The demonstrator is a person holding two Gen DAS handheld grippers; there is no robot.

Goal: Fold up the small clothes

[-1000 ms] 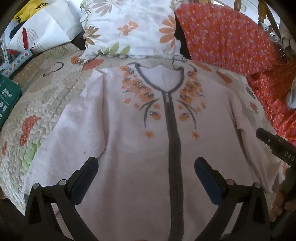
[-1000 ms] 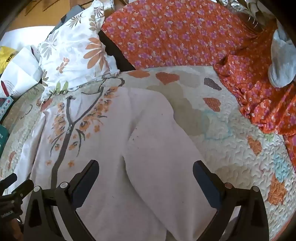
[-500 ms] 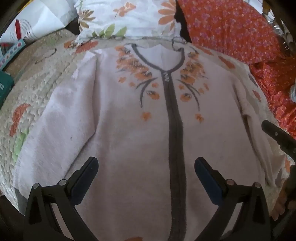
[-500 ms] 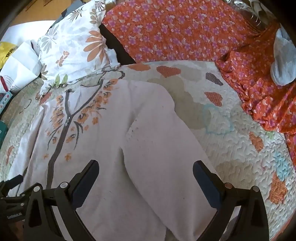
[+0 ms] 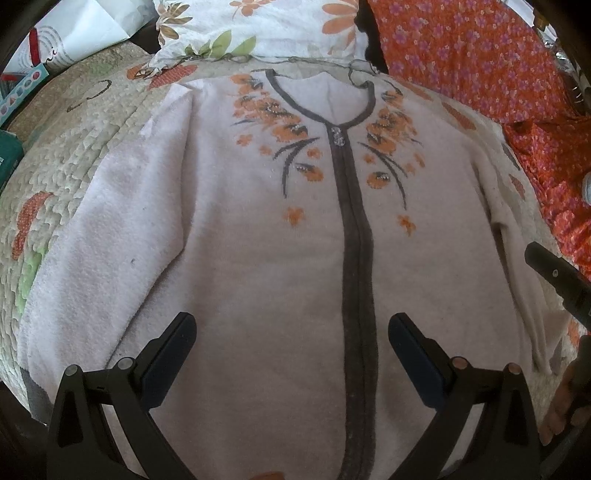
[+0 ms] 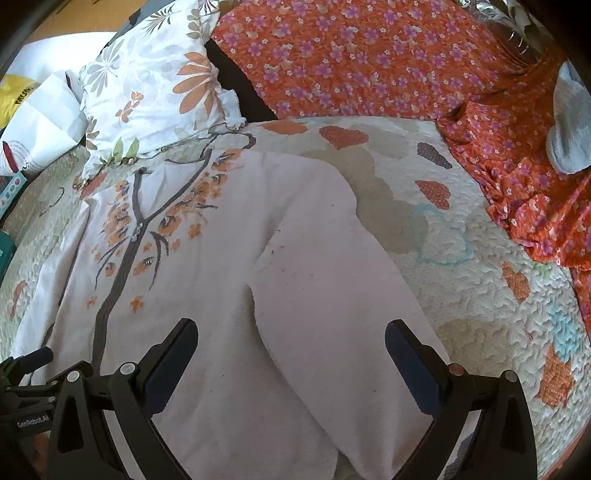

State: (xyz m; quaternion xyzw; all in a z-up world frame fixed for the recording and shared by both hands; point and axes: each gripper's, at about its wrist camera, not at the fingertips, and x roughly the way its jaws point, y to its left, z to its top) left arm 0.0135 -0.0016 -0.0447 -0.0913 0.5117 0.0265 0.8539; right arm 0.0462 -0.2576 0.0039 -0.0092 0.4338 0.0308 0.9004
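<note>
Cardigan (image 5: 258, 258) pale pink, grey zip band, orange floral motifs; quilt (image 6: 461, 295) cream with orange patches; sheet (image 6: 351, 55) orange, purple-flowered

Cardigan (image 5: 258, 240) lies flat on quilt (image 5: 74, 155), filling frame centre. Pillow (image 5: 266, 26) at top centre, touching collar. Floral cloth (image 5: 480, 62) upper right. Bag (image 5: 74, 33) upper left, beside pillow.

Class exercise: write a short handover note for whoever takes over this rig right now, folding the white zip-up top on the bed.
Left tool: open, empty, above the top's front.
Right tool: open, empty, above the sleeve.
White zip-up top: face up, flat on the quilt, zip closed, collar toward the pillow.
Done: garment spread out.
Left: no fold yet; sleeves in, then fold the body.
</note>
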